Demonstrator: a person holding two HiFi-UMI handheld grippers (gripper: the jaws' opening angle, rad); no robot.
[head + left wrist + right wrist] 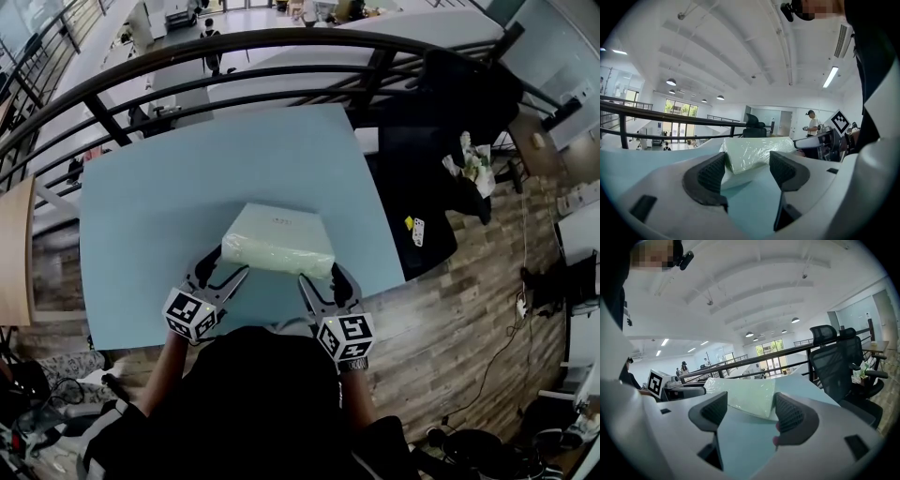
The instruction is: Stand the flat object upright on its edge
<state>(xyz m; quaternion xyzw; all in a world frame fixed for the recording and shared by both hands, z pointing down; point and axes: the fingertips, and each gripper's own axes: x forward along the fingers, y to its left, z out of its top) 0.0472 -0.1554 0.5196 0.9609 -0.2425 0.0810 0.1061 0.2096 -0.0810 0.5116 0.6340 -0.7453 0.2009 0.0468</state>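
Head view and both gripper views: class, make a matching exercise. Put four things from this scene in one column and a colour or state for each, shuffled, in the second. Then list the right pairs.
Things
1. table
2. wrapped package
3. office chair
4. left gripper

Colour or state
A. black
B. fingers apart, a package corner between them
C. light blue
D. pale green under clear wrap

Pairs: 1-C, 2-D, 3-A, 4-B

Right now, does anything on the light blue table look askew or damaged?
Only the flat pale green plastic-wrapped package: its near edge looks raised off the light blue table, its corners between the open left gripper and right gripper. No damage shows.
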